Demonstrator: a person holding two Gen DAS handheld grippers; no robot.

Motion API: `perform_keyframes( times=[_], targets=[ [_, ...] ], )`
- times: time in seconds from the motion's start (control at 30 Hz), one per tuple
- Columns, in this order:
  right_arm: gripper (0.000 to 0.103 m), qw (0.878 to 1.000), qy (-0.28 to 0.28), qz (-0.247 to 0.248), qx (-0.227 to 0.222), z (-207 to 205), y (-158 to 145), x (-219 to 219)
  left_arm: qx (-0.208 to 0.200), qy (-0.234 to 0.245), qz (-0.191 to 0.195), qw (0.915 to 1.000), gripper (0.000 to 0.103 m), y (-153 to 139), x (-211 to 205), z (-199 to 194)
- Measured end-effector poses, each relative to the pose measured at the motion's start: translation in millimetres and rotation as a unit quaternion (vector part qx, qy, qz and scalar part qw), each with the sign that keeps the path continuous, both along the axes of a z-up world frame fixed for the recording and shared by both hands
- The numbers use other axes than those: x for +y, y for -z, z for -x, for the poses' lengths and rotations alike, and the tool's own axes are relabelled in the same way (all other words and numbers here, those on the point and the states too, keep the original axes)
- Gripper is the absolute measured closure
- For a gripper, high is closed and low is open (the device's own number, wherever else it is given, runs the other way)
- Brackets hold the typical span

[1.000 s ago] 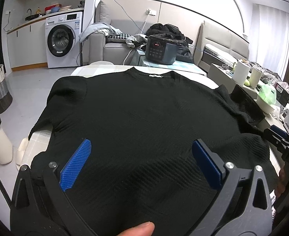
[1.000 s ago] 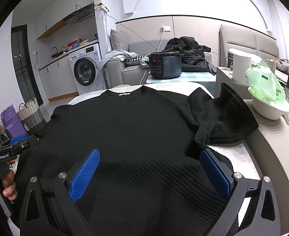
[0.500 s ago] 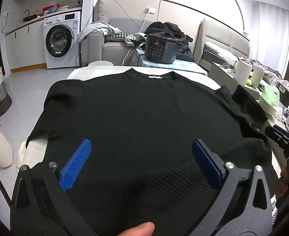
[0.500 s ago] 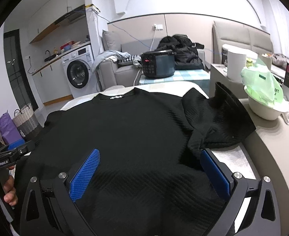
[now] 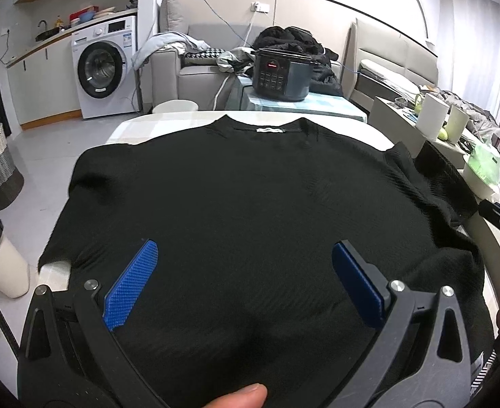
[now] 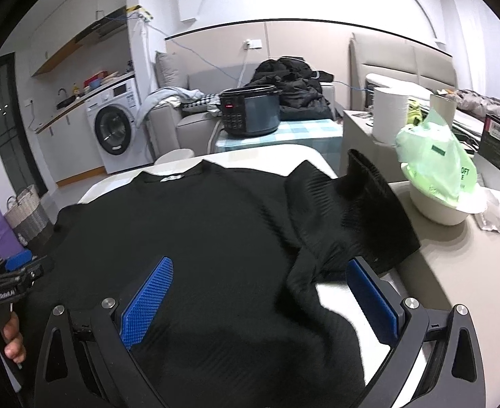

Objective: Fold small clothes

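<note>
Black sweater [image 5: 250, 197] flat on worktop [image 6: 460, 265]; left tool [image 5: 243, 278], marked "GenRobot.AI", and right tool [image 6: 260, 292] both spread apart, empty.

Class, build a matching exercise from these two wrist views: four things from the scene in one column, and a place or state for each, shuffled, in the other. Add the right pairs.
Things
1. black sweater
2. green plastic bag
3. cooker
4. washing machine

Places or states
A. under the kitchen counter, door shut
B. spread flat on the white table, collar on the far side
C. on the blue checked cloth, red display lit
D. in a white bowl beside the bunched sleeve

Pairs: 1-B, 2-D, 3-C, 4-A
</note>
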State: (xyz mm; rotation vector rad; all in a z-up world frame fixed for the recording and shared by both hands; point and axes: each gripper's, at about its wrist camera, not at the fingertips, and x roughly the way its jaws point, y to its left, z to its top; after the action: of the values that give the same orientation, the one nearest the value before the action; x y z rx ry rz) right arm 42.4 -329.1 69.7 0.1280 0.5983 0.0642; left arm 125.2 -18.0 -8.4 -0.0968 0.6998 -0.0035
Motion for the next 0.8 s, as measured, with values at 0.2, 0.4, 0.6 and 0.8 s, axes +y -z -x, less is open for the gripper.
perform_keyframes(
  times=[0.2,0.4,0.6,0.8],
  targets=[
    [0.009,0.999,0.012,-0.037,0.035,-24.2,4.3,-26.1,0.000,0.025,0.005,0.9997,0.001,-1.6,-16.7,-20.1],
    [0.013,0.993,0.060,-0.076,0.070,-38.4,22.8,-56.0,0.008,0.049,0.011,0.9987,0.001,-0.8,-40.8,-44.6],
    [0.018,0.985,0.111,-0.091,0.097,-50.0,38.1,-84.0,0.015,0.075,0.012,0.9970,0.001,1.0,-70.8,-65.7],
    [0.021,0.975,0.161,-0.085,0.130,-51.4,49.6,-92.6,0.021,0.097,0.007,0.9951,0.001,7.3,-96.1,-73.2]
  ],
)
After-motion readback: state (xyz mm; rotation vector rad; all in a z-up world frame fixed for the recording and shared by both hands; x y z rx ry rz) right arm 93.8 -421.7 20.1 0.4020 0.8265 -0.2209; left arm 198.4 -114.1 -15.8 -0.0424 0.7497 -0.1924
